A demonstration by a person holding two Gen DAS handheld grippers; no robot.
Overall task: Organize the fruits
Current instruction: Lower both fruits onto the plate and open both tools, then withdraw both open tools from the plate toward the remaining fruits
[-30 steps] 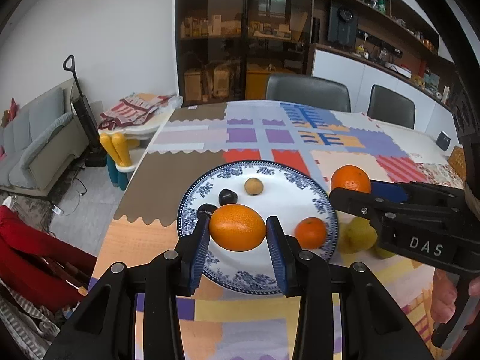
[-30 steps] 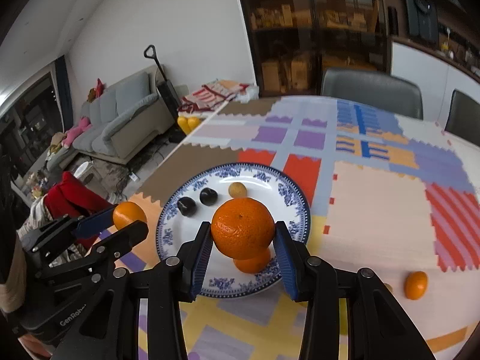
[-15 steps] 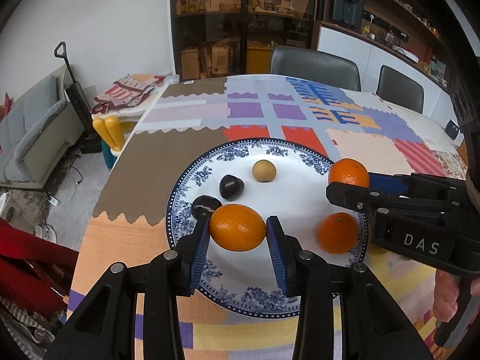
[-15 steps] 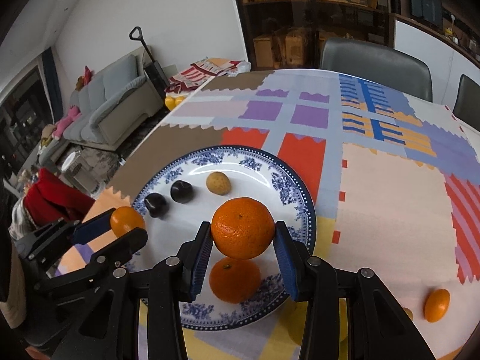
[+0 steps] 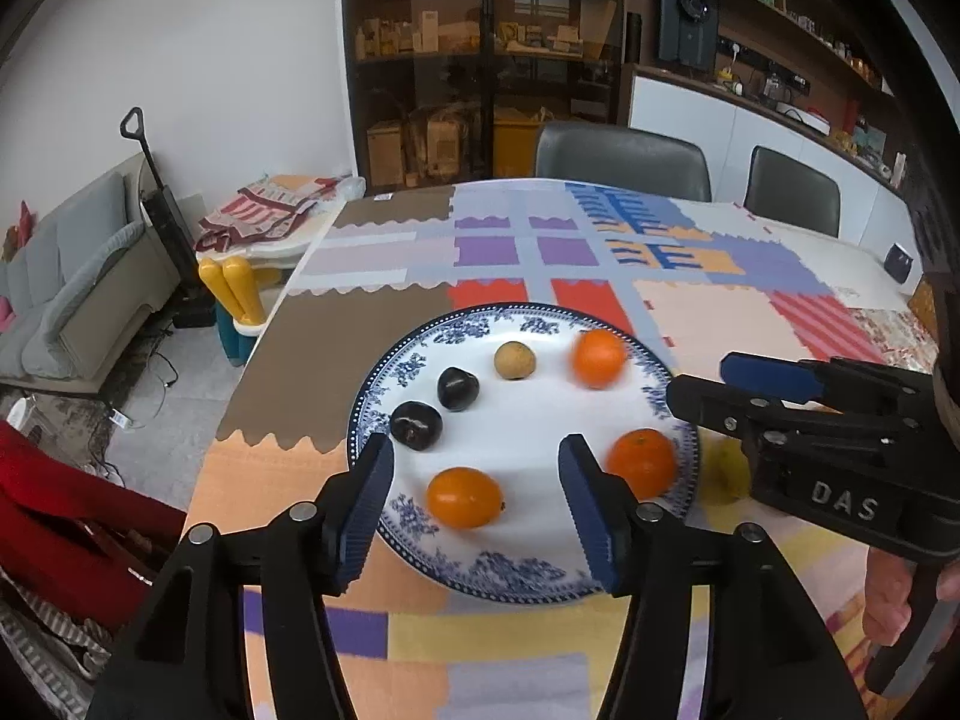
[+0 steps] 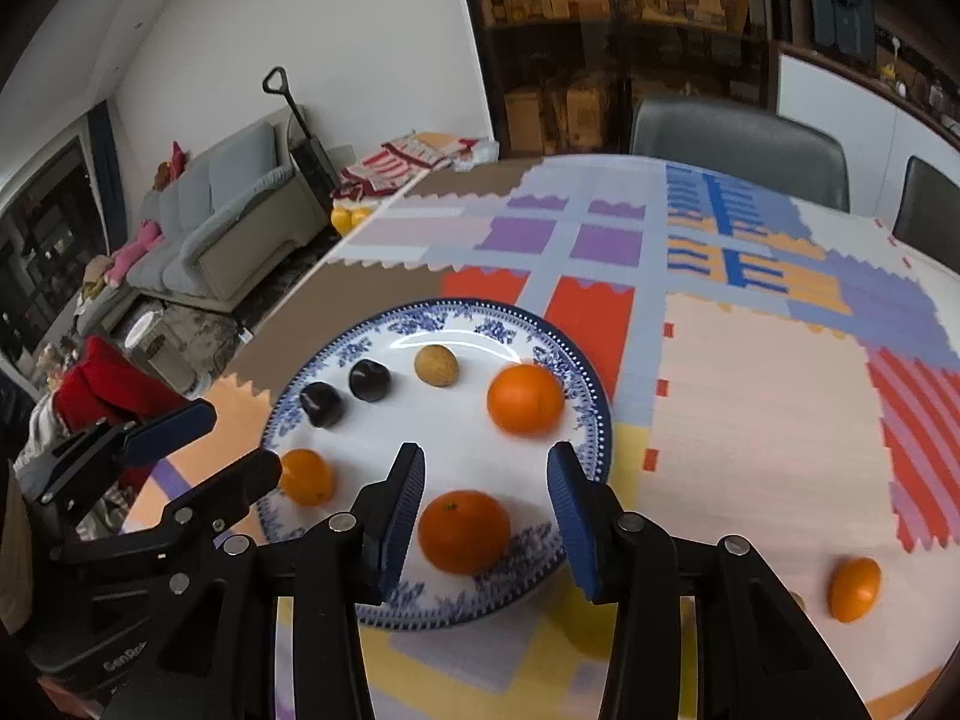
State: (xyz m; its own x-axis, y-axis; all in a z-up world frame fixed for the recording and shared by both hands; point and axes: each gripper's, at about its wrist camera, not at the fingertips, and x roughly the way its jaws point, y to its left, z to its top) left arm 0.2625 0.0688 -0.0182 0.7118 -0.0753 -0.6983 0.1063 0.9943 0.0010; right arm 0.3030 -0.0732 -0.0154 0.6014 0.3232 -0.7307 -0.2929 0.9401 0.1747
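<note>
While both my grippers, left (image 5: 474,498) and right (image 6: 485,510), gape empty, three oranges lie on the blue-patterned plate (image 5: 522,576) at 1 (image 5: 598,358), 4 (image 5: 641,462), 6 o'clock (image 5: 464,497).

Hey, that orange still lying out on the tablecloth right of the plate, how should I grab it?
Take the loose orange across its narrower middle, coming from above with the open right gripper. It lies alone on the flat cloth, clear of the plate.
</note>
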